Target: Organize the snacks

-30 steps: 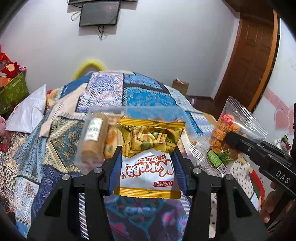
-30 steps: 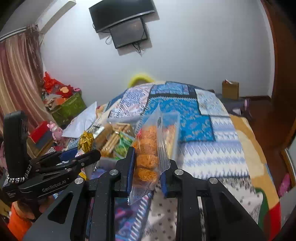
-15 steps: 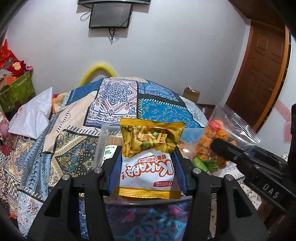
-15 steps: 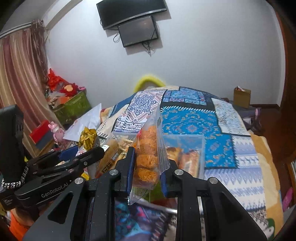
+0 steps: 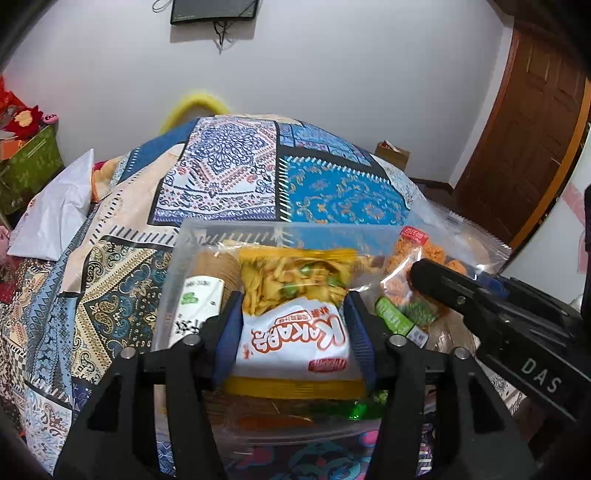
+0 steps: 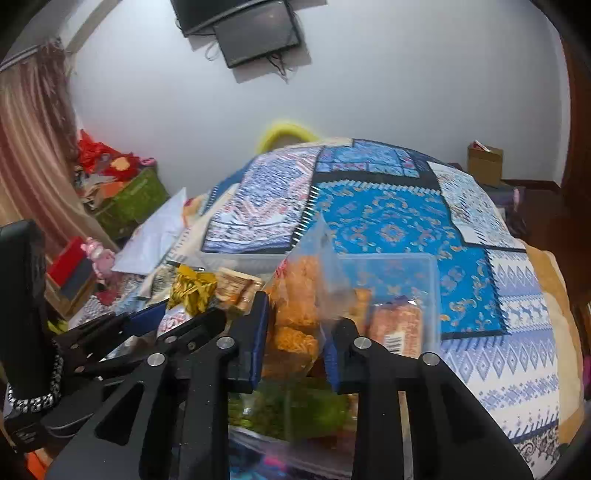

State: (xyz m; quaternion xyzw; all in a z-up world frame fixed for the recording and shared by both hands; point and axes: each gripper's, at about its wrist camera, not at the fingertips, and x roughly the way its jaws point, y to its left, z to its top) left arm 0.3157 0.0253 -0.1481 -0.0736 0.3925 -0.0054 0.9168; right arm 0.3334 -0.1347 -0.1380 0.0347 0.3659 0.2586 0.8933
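A clear plastic container (image 5: pixel 177 251) sits on the patterned bed quilt with several snacks inside. My left gripper (image 5: pixel 294 325) hovers over it. Its blue pads still touch the sides of a white and yellow KAKAPA snack bag (image 5: pixel 295 332) while its jaws are opening. My right gripper (image 6: pixel 297 332) is over the container's (image 6: pixel 424 266) right half. Its jaws are opening too, and a clear bag of orange fried snacks (image 6: pixel 299 295) stands loosely between them with small gaps at both pads. A brown roll with a white label (image 5: pixel 201 295) lies at the container's left.
The quilt (image 5: pixel 332 192) covers the whole bed. A white bag (image 5: pixel 59 210) and a green box (image 5: pixel 29 162) lie at the left. A cardboard box (image 5: pixel 391 153) and a wooden door (image 5: pixel 524 129) are at the right. A screen (image 5: pixel 214 11) hangs on the far wall.
Both grippers moved forward and down, so the container now lies right under both bags. The right jaws have spread and the orange snack bag sits looser between them.
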